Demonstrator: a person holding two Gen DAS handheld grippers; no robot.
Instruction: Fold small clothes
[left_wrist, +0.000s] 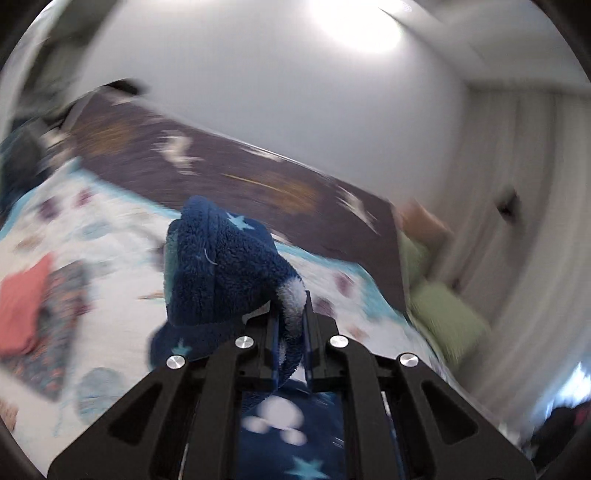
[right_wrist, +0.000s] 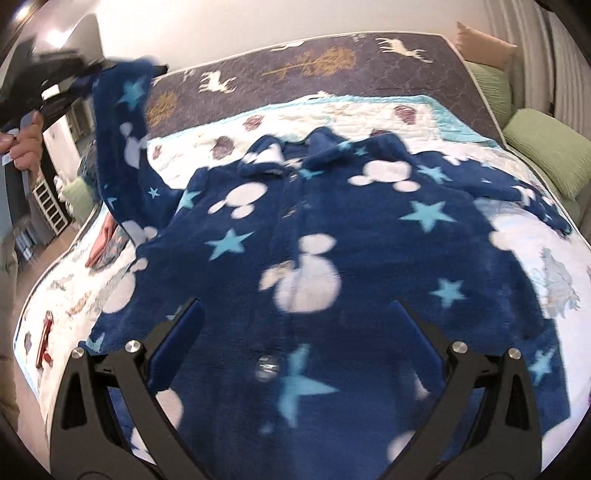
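Note:
A navy fleece pyjama top (right_wrist: 314, 229) with light blue stars and white mouse-head shapes lies spread face up on the bed, collar at the far side. My left gripper (left_wrist: 291, 314) is shut on the end of its left sleeve (left_wrist: 221, 258) and holds it lifted above the bed. It also shows in the right wrist view (right_wrist: 110, 66), high at the left, with the sleeve (right_wrist: 125, 147) hanging from it. My right gripper (right_wrist: 299, 310) is open and empty, low over the lower front of the top.
The bed has a white printed quilt (right_wrist: 546, 251) and a dark blanket with deer (right_wrist: 332, 66) at the far side. Green pillows (right_wrist: 546, 147) lie at the right. Folded red and patterned clothes (left_wrist: 29, 302) lie at the bed's left.

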